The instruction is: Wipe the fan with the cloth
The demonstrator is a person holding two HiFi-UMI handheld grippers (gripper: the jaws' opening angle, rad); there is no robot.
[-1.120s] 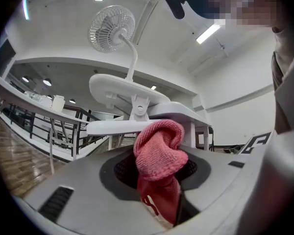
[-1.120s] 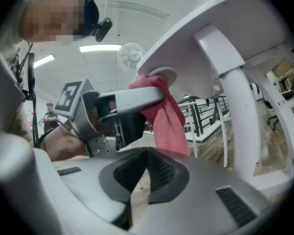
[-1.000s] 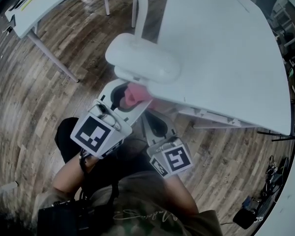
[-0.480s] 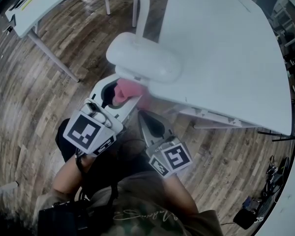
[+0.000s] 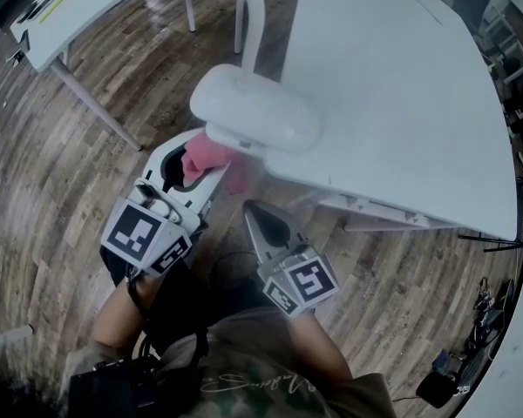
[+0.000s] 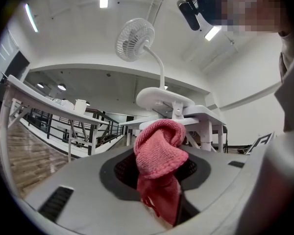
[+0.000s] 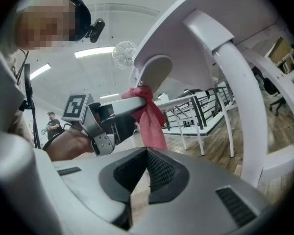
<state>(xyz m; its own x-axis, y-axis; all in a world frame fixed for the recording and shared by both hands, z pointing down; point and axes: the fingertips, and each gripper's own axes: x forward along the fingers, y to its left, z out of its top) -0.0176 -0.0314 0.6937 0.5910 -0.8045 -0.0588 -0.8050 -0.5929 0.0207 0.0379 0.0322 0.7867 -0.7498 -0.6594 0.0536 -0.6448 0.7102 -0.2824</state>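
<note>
Pink cloth (image 5: pixel 205 157) beside fan base (image 5: pixel 254 107) edge

No words or numbers can be read here. The left cube (image 5: pixel 138 236) on the left gripper (image 5: pixel 194 165) and the right cube (image 5: pixel 309 279) on the right gripper (image 5: pixel 254 209) show black-and-white square patterns, not letters. The curly writing (image 5: pixel 244 381) on the person's shirt is too blurry to read.

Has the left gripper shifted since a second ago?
Yes. In the head view the left gripper, shut on the pink cloth, has slid leftward under the fan base, away from the white table.
</note>
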